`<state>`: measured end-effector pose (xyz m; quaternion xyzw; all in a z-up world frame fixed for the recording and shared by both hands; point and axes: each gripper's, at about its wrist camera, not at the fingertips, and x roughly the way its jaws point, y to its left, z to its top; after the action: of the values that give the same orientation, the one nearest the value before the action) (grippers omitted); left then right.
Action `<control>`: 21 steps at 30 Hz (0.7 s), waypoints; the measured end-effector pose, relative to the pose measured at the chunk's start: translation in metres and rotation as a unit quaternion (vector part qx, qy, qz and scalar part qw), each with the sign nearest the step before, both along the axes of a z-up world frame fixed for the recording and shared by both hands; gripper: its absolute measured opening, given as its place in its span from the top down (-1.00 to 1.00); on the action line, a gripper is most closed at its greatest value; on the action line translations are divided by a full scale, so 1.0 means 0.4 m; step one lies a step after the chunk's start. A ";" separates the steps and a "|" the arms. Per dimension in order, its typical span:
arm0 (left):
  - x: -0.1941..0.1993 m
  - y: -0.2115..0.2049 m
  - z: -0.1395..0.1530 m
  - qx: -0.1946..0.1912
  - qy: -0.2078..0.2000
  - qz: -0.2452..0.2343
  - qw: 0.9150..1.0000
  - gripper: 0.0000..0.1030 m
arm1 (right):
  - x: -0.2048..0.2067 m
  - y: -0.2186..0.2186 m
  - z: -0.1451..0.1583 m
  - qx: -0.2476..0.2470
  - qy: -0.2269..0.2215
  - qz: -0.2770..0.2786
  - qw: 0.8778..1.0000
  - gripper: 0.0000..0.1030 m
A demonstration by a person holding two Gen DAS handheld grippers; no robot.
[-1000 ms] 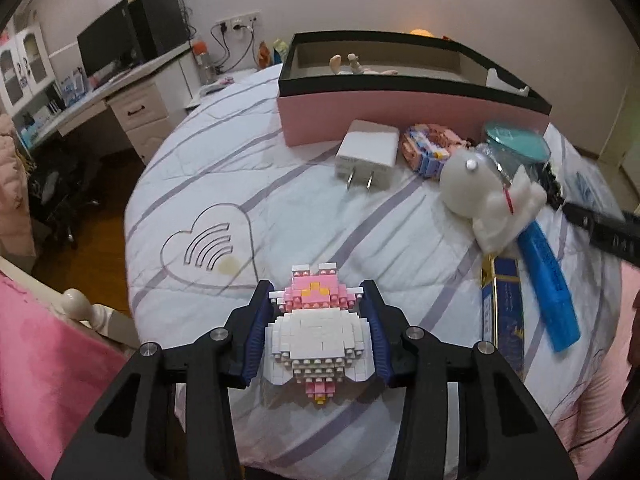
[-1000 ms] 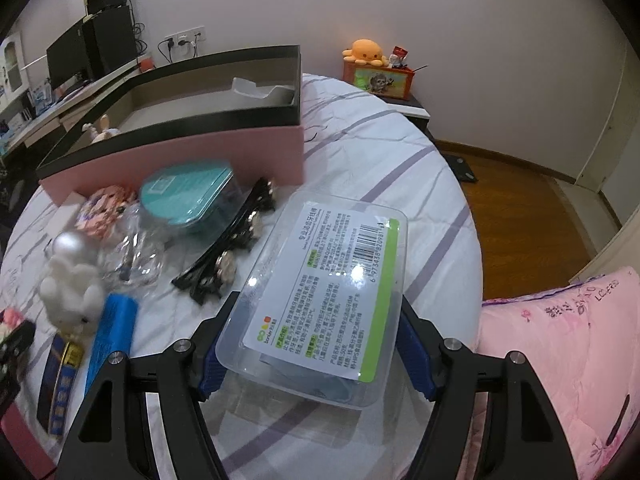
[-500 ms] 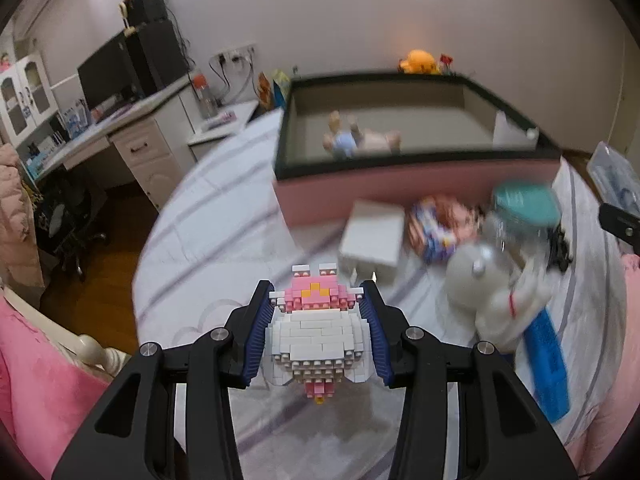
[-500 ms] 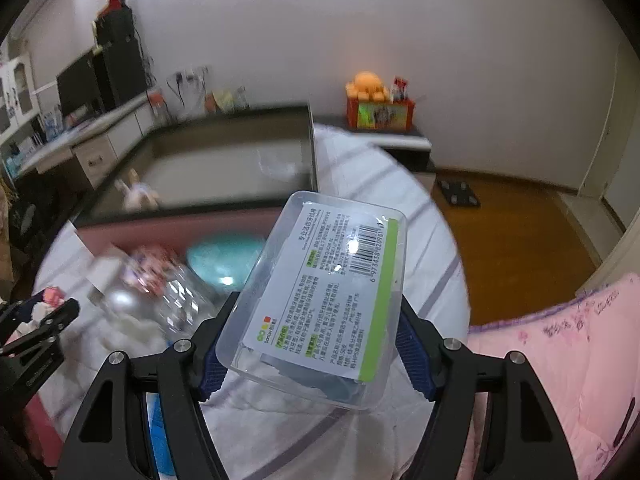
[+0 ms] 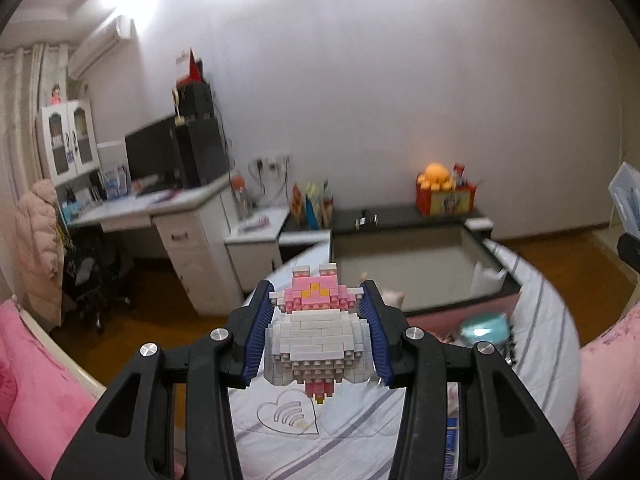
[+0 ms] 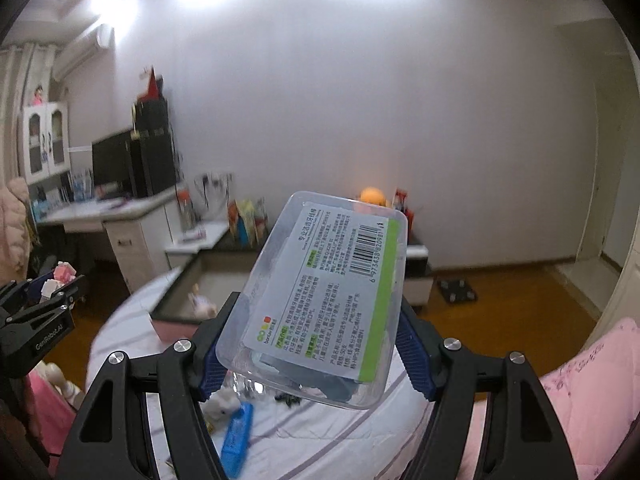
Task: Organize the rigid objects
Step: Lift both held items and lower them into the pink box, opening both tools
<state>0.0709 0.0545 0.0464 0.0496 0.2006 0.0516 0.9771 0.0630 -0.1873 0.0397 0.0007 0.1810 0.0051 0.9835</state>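
Note:
My left gripper is shut on a pink and white brick figure, held high above the bed. It also shows in the right wrist view at the far left. My right gripper is shut on a clear plastic box with a green-edged label, also held high. The pink storage box with a dark rim lies on the bed ahead and below; a small doll lies inside it.
On the striped bedspread lie a teal round lid, a blue bar and a white toy. A desk with drawers stands at left. Pink bedding lies at right.
Both grippers have risen and tilted up with their objects still held. The bed and the pink box have dropped low in both views, and the room wall now fills them.

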 end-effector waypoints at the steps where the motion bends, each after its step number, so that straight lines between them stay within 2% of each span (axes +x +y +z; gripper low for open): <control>1: -0.021 -0.002 0.014 -0.001 -0.013 -0.002 1.000 0.13 | -0.014 0.002 0.009 -0.002 -0.010 0.000 1.000 -0.40; 4: -0.062 0.005 0.042 -0.009 -0.040 0.002 0.999 0.13 | -0.048 0.009 0.030 -0.006 -0.032 0.003 0.999 -0.40; 10: -0.105 0.017 0.055 -0.032 -0.069 0.000 0.997 0.13 | -0.083 0.025 0.042 -0.005 -0.056 0.009 0.998 -0.40; 21: -0.102 0.023 0.053 -0.042 -0.074 -0.006 0.996 0.13 | -0.100 0.020 0.047 -0.010 -0.064 0.002 0.998 -0.40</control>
<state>0.0300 0.0639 0.0677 0.0057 0.1299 0.0405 0.9907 0.0231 -0.1792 0.0584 -0.0100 0.1174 0.0057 0.9930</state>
